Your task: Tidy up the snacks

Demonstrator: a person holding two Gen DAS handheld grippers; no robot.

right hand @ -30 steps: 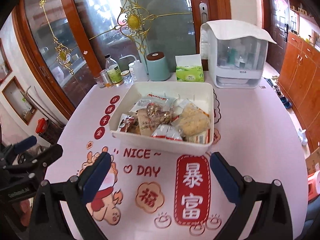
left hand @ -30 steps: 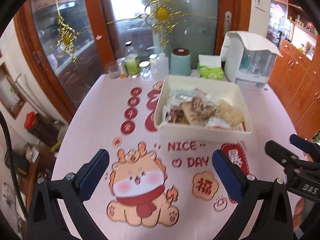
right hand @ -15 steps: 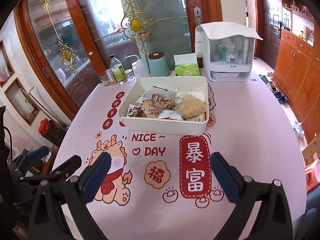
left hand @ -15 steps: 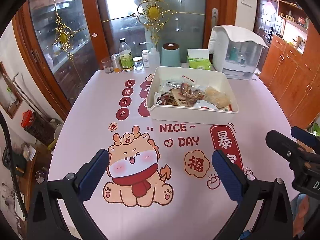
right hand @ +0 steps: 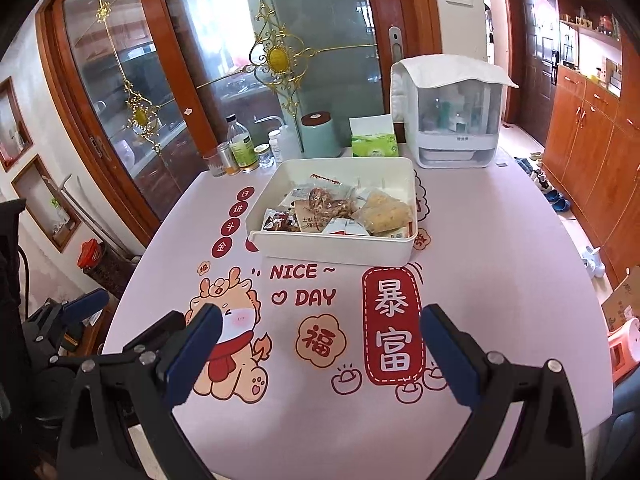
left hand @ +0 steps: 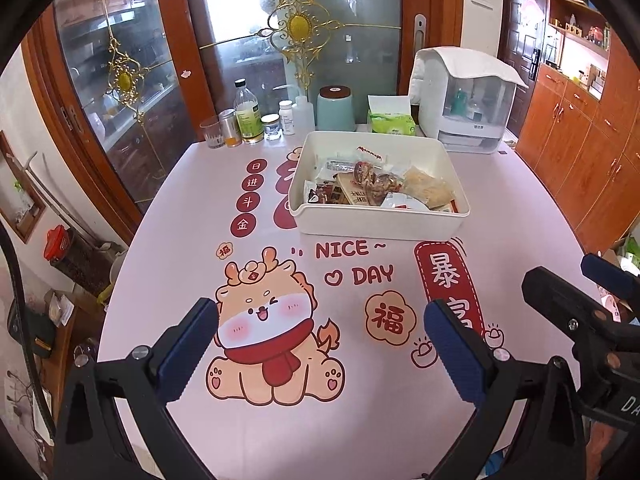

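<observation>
Snacks (left hand: 380, 188) sat piled in a white rectangular bin (left hand: 380, 224) on the far half of the table (left hand: 520, 208), on a pink printed cloth with a cartoon dragon (left hand: 276, 328) and "NICE DAY" lettering. Mix was mostly clear and foil wrappers: a pale yellow crumbly pack (right hand: 386, 212) at the right end, a brown nutty pack (right hand: 328, 202) mid-bin, dark red small packs (right hand: 278, 224) at the left front corner. Nothing lay loose on the cloth outside the bin. Behind the bin stood a green tissue pack (left hand: 391, 124), a teal canister (left hand: 336, 112), a few bottles and jars (left hand: 248, 120), and a white covered appliance (left hand: 468, 100). Versus a second ago, both cameras had pulled back and up: the bin read smaller and farther away, and more of the printed cloth showed in front; bin contents looked unchanged. Left gripper (left hand: 320, 344) had jaws spread wide, holding nothing, hovering over the near edge above the dragon. Right gripper (right hand: 320, 344) was likewise spread wide and empty, over the red banner print, clear of the bin. Each gripper showed at the other camera's edge, well apart.
</observation>
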